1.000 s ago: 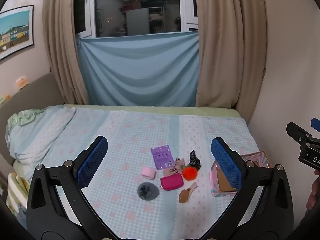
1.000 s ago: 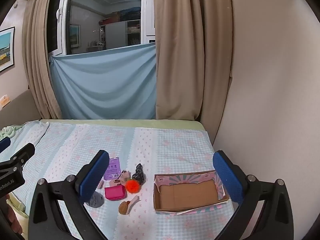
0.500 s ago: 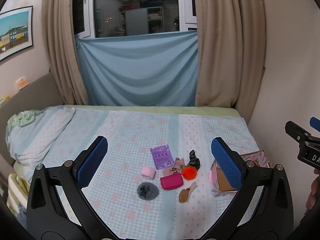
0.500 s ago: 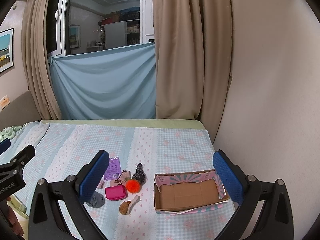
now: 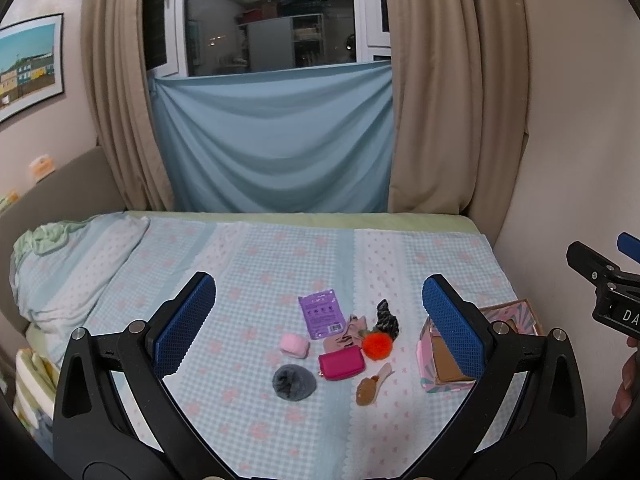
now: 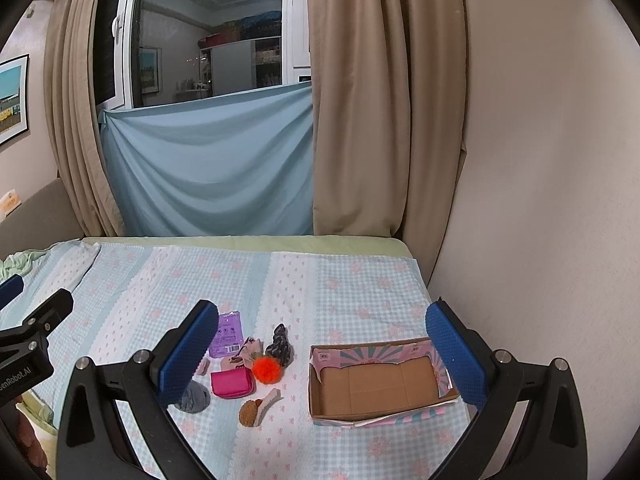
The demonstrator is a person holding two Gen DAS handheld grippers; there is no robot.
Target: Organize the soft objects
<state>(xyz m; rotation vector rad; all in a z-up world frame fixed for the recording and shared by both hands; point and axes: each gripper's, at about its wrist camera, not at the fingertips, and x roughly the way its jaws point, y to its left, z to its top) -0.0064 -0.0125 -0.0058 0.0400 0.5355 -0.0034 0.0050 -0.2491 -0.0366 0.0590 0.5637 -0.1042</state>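
Several small soft things lie clustered on the bed: a purple packet (image 5: 321, 313), a pink pouf (image 5: 294, 345), a grey fluffy ball (image 5: 294, 381), a magenta purse (image 5: 341, 363), an orange pompom (image 5: 376, 346), a black scrunchie (image 5: 386, 319) and a brown hedgehog toy (image 5: 369, 390). An open, empty cardboard box (image 6: 378, 382) sits to their right. My left gripper (image 5: 318, 328) is open and empty, well above and short of the cluster. My right gripper (image 6: 322, 354) is open and empty, held above the box and cluster.
The bed has a light blue checked cover (image 5: 256, 256). A rumpled pillow (image 5: 60, 264) lies at the left. A wall (image 6: 540, 200) runs close along the box's right side. Curtains (image 5: 428, 120) and a blue cloth (image 5: 272, 140) hang behind the bed.
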